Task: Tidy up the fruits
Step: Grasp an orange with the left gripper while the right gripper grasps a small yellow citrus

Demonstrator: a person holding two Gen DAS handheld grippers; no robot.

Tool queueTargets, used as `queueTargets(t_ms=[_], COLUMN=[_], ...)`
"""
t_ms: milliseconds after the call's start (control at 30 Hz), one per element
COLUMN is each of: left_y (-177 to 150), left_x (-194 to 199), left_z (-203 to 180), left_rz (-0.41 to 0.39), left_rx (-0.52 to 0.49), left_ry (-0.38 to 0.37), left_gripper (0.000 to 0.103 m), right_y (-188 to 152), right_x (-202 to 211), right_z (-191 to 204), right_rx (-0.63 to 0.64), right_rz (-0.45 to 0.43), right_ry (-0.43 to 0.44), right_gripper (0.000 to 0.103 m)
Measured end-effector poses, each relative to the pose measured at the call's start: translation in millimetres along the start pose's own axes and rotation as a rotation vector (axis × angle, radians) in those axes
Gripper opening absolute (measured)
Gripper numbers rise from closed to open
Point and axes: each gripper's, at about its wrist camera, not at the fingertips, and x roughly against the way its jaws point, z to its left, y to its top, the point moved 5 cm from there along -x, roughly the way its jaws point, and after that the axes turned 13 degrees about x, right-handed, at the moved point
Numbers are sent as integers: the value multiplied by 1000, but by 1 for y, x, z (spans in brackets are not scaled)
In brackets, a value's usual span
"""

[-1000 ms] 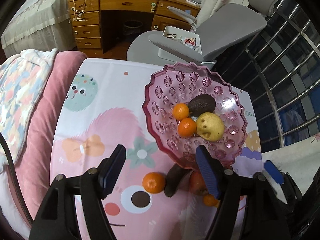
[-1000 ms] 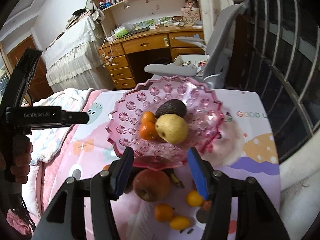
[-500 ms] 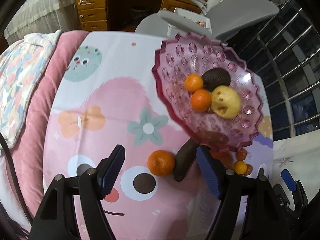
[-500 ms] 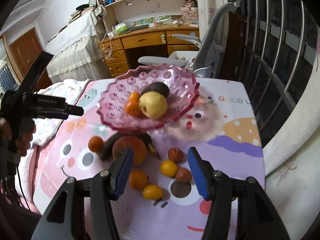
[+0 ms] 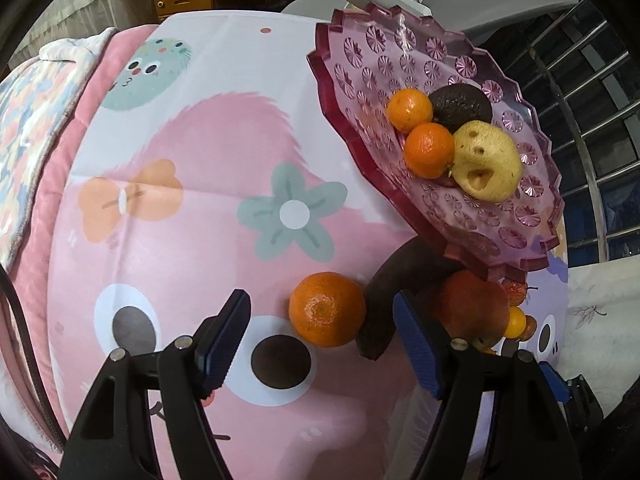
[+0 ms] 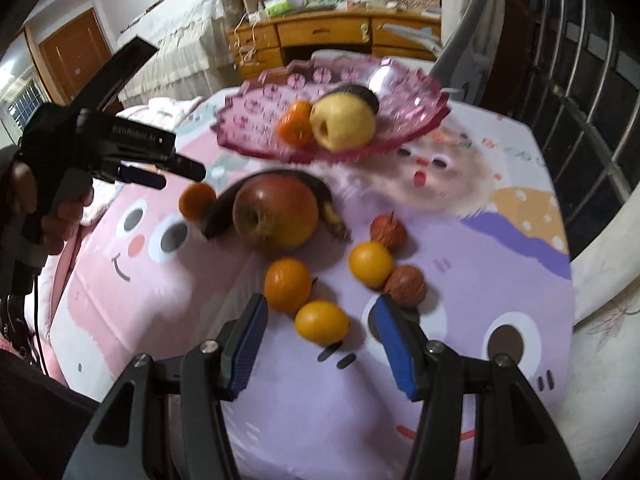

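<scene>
Both grippers pulled back from pink bowl [image 5: 532, 216]; your left gripper [image 5: 320, 336] now frames tangerine [image 5: 327, 309], jaws spread. Right gripper [image 6: 318, 340] empty, jaws spread. Tangerine light, soft-skinned: pinch across middle.

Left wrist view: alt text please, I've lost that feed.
The open left gripper frames a mandarin lying on the cartoon tablecloth, beside a dark banana. Upper right, a pink bowl holds two mandarins, an avocado and a pear.

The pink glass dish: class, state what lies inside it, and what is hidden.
Inside the pink glass dish lie two oranges, a dark avocado and a yellow pear. Whatever sits beneath these fruits, and the dish's base, is covered.
</scene>
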Motion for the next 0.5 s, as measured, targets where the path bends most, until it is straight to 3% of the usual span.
queueTargets(t_ms=[200,367,500], left_y=[0,-2,-3], left_x=[-10,-14,-15], left_z=[3,8,9], left_rz=[21,30,20], left_rx=[10,33,28], left_ry=[5,-5,-27], left_gripper=[62,56,49], right_y=[-6,-9,-9], right_x=[-14,-22,-26], right_z=[3,2,4], right_rx=[11,20,45], right_rz=[31,51,58], right_ry=[34,51,46], right_gripper=[55,44,42])
